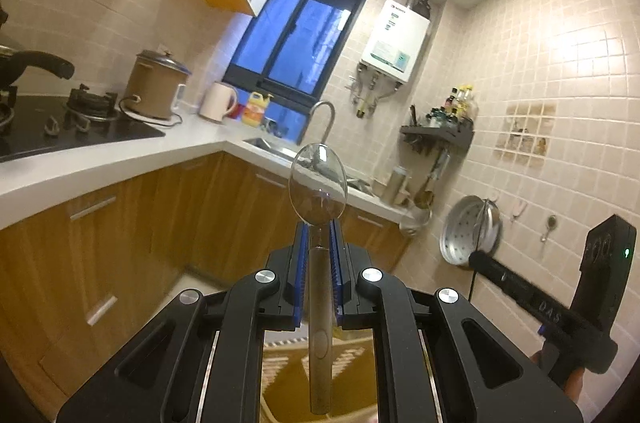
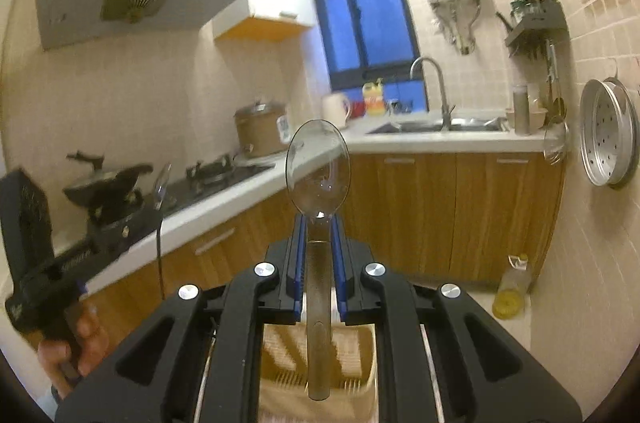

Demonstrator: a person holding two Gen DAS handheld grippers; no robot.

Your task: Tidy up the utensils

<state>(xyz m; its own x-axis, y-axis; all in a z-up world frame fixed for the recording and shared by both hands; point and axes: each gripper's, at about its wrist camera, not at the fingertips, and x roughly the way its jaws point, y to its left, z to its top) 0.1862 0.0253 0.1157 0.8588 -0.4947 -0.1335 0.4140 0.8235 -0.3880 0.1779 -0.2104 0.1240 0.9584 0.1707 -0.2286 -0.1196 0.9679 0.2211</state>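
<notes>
My left gripper (image 1: 319,241) is shut on a clear plastic spoon (image 1: 318,183), bowl up and forward, handle running back between the blue pads (image 1: 303,255). My right gripper (image 2: 319,235) is shut on a second clear plastic spoon (image 2: 318,163), held the same way. Both are raised in the air, well above the floor. The left gripper's body (image 2: 44,263) with its spoon (image 2: 161,183) shows at the left of the right wrist view. The right gripper's body (image 1: 560,303) shows at the right of the left wrist view. A beige slotted basket (image 2: 320,363) lies below the right gripper.
An L-shaped white counter (image 2: 420,141) carries a gas hob (image 2: 208,175), a pan (image 2: 108,183), a brown cooker (image 2: 260,131), a kettle (image 2: 336,109) and a sink with tap (image 2: 436,95). A wall rack (image 2: 536,23) and steamer tray (image 2: 608,135) hang on the right wall.
</notes>
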